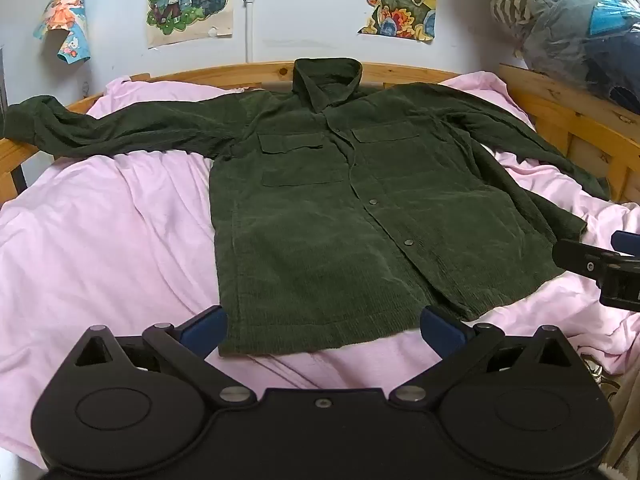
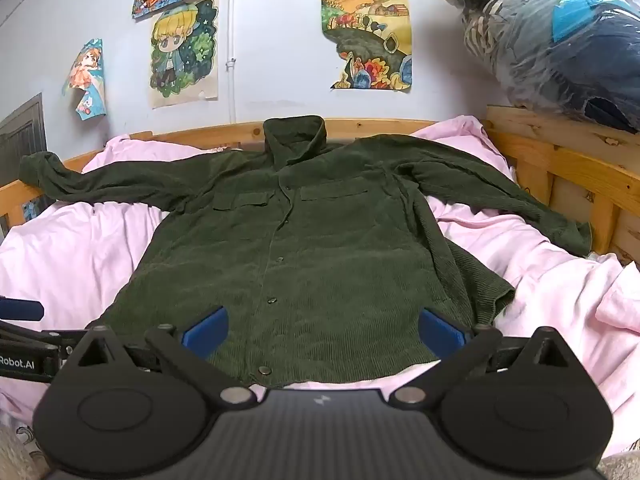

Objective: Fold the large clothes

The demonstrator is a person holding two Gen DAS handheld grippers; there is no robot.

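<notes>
On the pink sheet point(image 1: 100, 216) of a wooden-railed bed point(image 1: 560, 104), the left view showed a green shirt point(image 1: 320, 216) spread flat, left tongs point(image 1: 323, 326) wide; from the right, posters point(image 2: 366, 34) hung above, right tongs point(image 2: 323, 326) wide over its hem

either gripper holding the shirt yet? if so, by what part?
No. Both the left gripper and right gripper are open with nothing between the fingers; the green shirt lies flat on the pink sheet.

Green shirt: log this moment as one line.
green shirt spread flat, unfolded | pink sheet underneath | left gripper open | right gripper open | nothing grasped
</notes>
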